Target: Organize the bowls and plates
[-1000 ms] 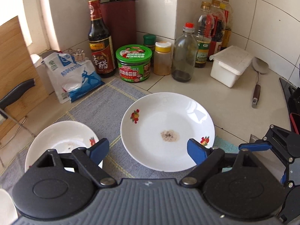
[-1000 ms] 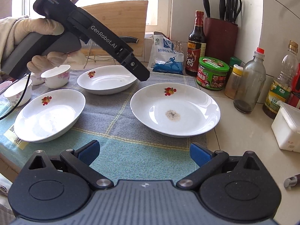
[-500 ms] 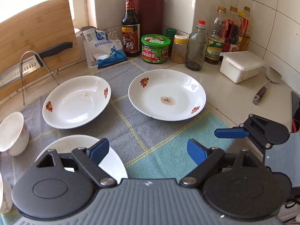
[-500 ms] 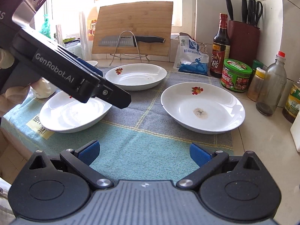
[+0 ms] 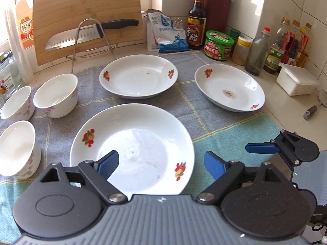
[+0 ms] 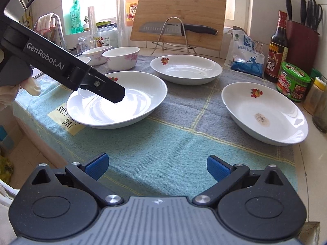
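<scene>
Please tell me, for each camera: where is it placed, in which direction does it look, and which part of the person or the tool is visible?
Left wrist: sits on the left claw, looking down over the near plate; its own open fingers and the right claw's tip show.
Right wrist: sits on the right claw, facing the cloth and the cutting board; its open fingers, the left claw and a gloved hand show.
Shared: three plates, bowls, the knife, the dark bottle.

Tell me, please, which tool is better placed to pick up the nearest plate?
Probably the left tool: it hangs open right over the near plate. The right tool is open over bare cloth, with no plate between its fingers.
</scene>
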Available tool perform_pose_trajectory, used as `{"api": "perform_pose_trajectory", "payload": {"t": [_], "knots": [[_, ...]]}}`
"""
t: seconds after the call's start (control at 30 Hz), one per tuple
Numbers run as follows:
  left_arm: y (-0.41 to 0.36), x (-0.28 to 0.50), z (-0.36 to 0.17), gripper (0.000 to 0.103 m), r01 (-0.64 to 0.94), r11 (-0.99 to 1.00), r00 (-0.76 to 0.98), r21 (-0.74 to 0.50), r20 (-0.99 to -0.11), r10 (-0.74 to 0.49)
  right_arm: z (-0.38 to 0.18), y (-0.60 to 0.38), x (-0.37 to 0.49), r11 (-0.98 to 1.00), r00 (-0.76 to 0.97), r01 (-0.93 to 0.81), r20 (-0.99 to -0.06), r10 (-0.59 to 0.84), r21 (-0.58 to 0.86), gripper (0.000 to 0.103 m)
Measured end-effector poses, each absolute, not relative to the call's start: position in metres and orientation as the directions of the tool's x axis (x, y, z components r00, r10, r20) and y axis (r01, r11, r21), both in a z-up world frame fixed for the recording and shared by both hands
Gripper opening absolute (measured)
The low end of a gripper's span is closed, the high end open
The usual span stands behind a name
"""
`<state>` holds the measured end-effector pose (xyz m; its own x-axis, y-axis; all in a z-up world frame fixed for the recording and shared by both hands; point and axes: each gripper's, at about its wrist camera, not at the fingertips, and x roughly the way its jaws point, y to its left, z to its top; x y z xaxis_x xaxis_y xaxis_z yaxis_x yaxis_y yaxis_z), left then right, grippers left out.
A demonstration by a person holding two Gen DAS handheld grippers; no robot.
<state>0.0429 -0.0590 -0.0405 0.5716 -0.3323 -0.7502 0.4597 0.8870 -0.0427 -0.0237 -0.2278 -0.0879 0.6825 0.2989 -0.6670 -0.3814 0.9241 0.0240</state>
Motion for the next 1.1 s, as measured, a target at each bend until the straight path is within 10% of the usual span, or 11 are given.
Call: {"api": "perform_pose_trajectory", "payload": {"t": [1.1], "knots": [[0.006,0.147,-0.067,0.090,0.598,0.791,0.403,-0.130,-0.804,-0.437,-0.109,-0.161,0.027,0.841,0.619,-0.542,-0.678,0.395,-0.005,0.103]]}}
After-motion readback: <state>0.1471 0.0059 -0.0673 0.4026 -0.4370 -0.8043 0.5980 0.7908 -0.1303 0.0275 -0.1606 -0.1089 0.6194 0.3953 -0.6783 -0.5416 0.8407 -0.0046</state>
